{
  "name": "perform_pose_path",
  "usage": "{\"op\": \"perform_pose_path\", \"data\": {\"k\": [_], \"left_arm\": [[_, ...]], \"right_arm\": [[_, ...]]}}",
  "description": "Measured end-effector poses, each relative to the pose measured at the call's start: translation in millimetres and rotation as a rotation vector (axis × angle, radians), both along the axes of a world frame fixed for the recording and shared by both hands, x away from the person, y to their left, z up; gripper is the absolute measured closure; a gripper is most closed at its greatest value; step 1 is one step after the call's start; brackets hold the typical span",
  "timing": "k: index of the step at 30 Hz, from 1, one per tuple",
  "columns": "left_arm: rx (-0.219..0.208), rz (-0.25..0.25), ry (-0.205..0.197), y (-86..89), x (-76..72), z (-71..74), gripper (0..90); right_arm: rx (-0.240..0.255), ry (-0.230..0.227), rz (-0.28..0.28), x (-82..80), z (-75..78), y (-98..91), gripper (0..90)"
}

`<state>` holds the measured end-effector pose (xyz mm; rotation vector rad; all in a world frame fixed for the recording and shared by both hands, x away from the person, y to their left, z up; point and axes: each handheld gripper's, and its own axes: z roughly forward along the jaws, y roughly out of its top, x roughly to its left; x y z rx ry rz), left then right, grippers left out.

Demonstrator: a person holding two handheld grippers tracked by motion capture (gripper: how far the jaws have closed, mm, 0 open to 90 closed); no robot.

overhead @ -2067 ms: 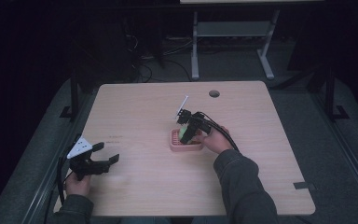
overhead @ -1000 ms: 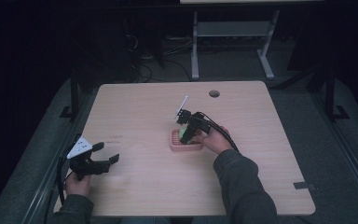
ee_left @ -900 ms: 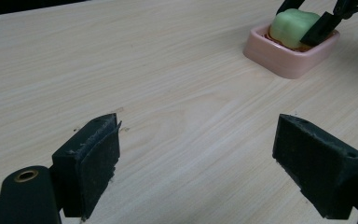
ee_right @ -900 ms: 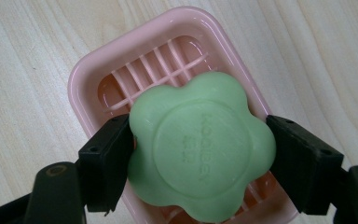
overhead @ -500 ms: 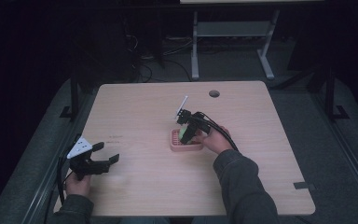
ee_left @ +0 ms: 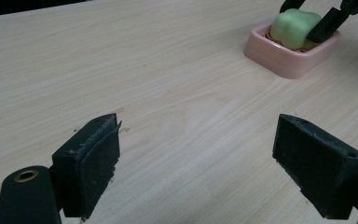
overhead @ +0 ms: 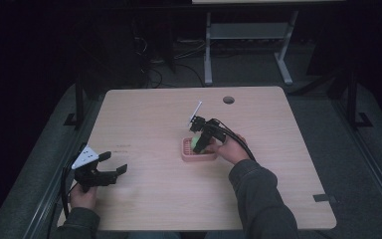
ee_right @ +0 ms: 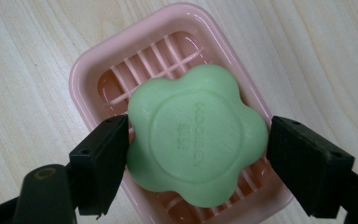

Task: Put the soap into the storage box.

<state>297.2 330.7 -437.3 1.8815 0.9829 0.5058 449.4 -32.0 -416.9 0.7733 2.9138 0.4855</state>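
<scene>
The pale wood-grain counter [overhead: 258, 189] fills the middle of the high view, with a small dark round hole [overhead: 228, 100] near its far edge. Just right of centre sits the pink ribbed plastic soap dish [ee_right: 91, 70]. Lying in the dish is the green flower-shaped bar of soap [ee_right: 196, 142]. Your right tongs [overhead: 197, 141] reach down over the dish; in the right gripper view the jaws stand on either side of the soap, the left one touching it, the right one just beside it. Your left tongs [overhead: 115, 163] rest at the lower left of the counter, jaws spread wide apart over bare wood.
</scene>
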Motion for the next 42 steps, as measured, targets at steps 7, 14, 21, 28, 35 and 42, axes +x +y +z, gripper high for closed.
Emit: {"op": "perform_pose_path", "data": {"k": [7,14,21,28,35,42], "left_arm": [[-0.002,0.002,0.0,0.1,0.1,0.1,14.4],[-0.003,0.004,-0.002,-0.1,0.2,0.3,14.4],[0.002,0.002,0.0,-0.1,0.8,-0.2,14.4],[0.001,-0.002,-0.002,-0.1,-0.4,0.3,14.4],[0.005,-0.007,-0.004,-0.4,-0.5,0.0,14.4],[0.005,-0.008,0.0,-0.4,-0.5,-0.2,14.4]], "right_arm": [[0.019,0.003,0.009,-0.7,2.5,-0.2,21.4],[0.035,-0.01,0.004,-1.0,6.0,-1.9,20.7],[0.052,0.0,-0.003,0.2,7.3,-5.6,20.2],[0.057,-0.011,0.001,-3.4,11.5,-5.4,20.3],[0.08,-0.016,-0.009,-7.9,18.4,-10.6,20.1],[0.094,-0.017,-0.007,-8.9,19.7,-14.5,20.2]]}}
